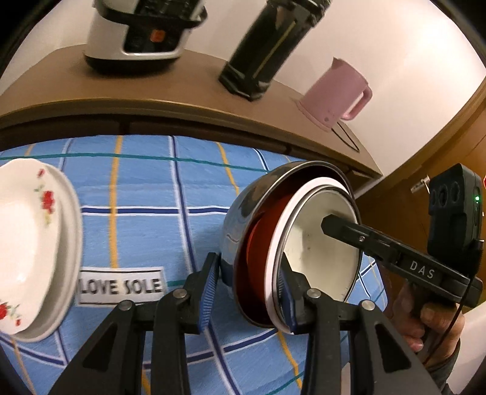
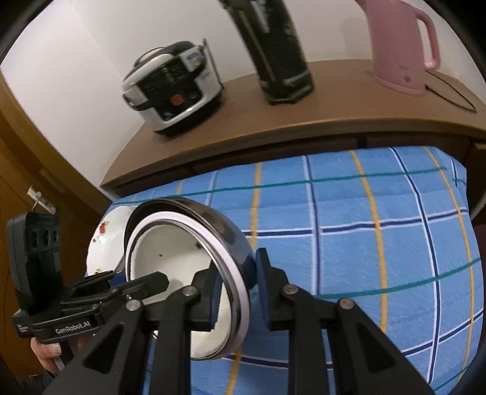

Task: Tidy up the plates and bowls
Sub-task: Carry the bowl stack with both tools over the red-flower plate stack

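Rice cooker top cropped; plates mostly hidden behind bowls.

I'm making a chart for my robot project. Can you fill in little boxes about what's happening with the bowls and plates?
bowls: nested stack, steel bowl outside, red one, then white bowl inside, tipped on edge
left gripper: straddles the stack's rim, one finger outside, one inside
right gripper: straddles the rim too, from the other side
plates: flowered plate on a plain plate, on the left
surface: blue checked cloth
behind: rice cooker, pink kettle on the brown cabinet
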Demonstrator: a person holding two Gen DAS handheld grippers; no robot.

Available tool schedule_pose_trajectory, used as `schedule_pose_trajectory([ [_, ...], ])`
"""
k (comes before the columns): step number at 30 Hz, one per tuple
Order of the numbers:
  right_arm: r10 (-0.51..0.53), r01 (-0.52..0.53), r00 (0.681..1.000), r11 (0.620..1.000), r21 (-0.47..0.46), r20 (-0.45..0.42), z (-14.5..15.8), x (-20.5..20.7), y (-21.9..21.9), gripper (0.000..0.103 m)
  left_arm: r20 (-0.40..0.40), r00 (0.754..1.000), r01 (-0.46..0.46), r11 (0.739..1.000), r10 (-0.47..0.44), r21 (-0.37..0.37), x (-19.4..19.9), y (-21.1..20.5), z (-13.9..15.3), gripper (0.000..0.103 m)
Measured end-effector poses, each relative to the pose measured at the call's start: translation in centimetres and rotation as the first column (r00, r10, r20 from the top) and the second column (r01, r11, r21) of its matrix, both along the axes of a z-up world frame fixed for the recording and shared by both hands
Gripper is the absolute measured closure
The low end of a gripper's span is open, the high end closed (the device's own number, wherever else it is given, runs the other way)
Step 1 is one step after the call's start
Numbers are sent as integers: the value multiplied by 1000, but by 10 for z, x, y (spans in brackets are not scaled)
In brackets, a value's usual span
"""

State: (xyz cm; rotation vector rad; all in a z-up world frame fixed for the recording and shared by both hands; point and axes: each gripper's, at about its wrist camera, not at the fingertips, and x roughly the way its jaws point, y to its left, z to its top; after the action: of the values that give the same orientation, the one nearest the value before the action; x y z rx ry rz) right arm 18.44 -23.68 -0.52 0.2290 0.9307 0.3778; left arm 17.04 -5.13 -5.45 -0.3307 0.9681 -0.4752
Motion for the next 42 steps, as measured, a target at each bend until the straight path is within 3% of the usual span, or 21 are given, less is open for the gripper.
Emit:
schedule_pose_trajectory([
  [18, 129, -127, 990, 991, -37, 56, 30, -4, 77, 81, 64, 989, -134, 991, 133, 8, -32, 62, 24, 63],
  [42, 326, -326, 945, 939, -110, -17, 6, 29, 208, 81, 0, 951, -307, 950, 308, 61, -33, 162, -3, 63],
])
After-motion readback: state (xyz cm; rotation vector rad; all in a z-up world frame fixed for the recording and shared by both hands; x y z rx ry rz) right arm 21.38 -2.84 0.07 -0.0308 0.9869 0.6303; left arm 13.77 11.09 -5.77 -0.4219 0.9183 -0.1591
